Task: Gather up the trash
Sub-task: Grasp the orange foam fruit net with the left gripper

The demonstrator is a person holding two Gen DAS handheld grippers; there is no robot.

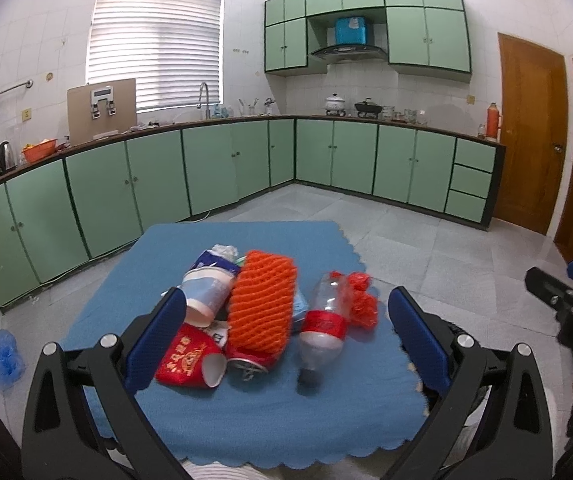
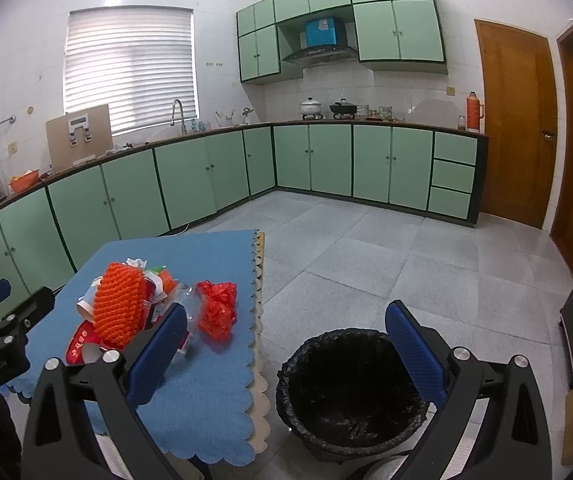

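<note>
A pile of trash lies on the blue table mat (image 1: 246, 416): an orange foam net (image 1: 262, 304), a clear plastic bottle with a red label (image 1: 324, 320), a red paper cup (image 1: 188, 358), a white and blue paper cup (image 1: 206, 294), a crushed can (image 1: 248, 364) and crumpled red wrapping (image 1: 360, 300). My left gripper (image 1: 286, 332) hangs open just above and in front of the pile, holding nothing. My right gripper (image 2: 286, 344) is open and empty, with its jaws spread above the black-lined trash bin (image 2: 350, 388) on the floor beside the table. The orange net (image 2: 118, 304) and red wrapping (image 2: 218, 308) also show in the right wrist view.
Green kitchen cabinets (image 1: 222, 168) line the far walls, with wooden doors (image 2: 518, 120) at the right. A blue plastic bag (image 1: 0, 356) lies on the tiled floor left of the table. The right gripper's body (image 1: 566, 304) shows at the right edge.
</note>
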